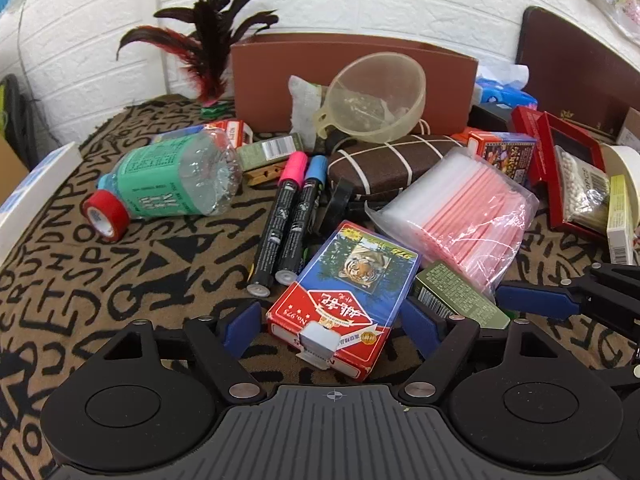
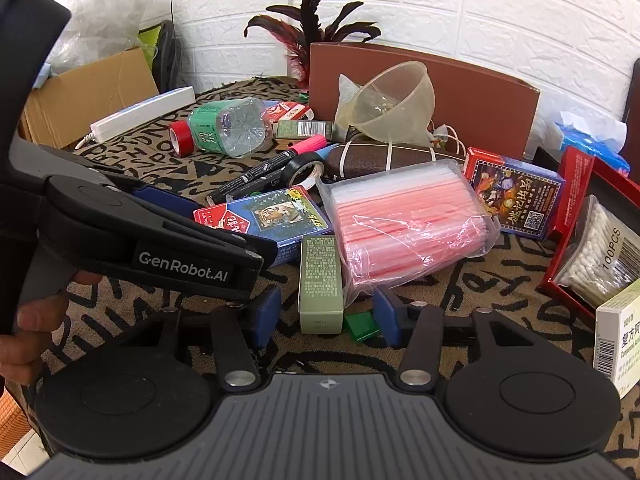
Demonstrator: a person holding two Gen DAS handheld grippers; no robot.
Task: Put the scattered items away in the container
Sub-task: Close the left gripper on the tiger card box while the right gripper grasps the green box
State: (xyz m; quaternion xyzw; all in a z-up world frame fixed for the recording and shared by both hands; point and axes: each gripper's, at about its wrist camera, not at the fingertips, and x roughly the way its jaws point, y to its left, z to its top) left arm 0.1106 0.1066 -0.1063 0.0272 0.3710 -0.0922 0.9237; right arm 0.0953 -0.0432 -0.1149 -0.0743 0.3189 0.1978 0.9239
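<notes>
Almost nothing looks tidied yet. The brown container (image 1: 352, 80) stands at the back of the bench (image 1: 100, 280) against the white wall; its inside is hidden from both views, so what it holds cannot be told. In front of the container lie a funnel (image 1: 376, 96), a tied brown pouch (image 1: 384, 164), two markers (image 1: 288, 216), a bottle (image 1: 180, 176), a red tape roll (image 1: 106, 214), a bag of pink straws (image 1: 460, 216) and more boxes, all still loose on the patterned cloth.

The left hand-held gripper (image 1: 332, 324) stands wide, its pads either side of the tiger card box (image 1: 348, 280) nearest the camera, apparently not yet pressing. The right hand-held gripper (image 2: 326, 316) is about half closed around the near end of a green box (image 2: 322, 280), with gaps showing beside both pads, so I judge it not gripped yet. A small green clip (image 2: 362, 326) lies just beside the right pad.

Room is tight: the two grippers sit side by side, the left one's body overlapping the right view. The straws bag touches the green box, so lifting may drag it. The path to the container crosses the funnel and pouch, so a lift should clear them first. The bench's near left edge is bare.
</notes>
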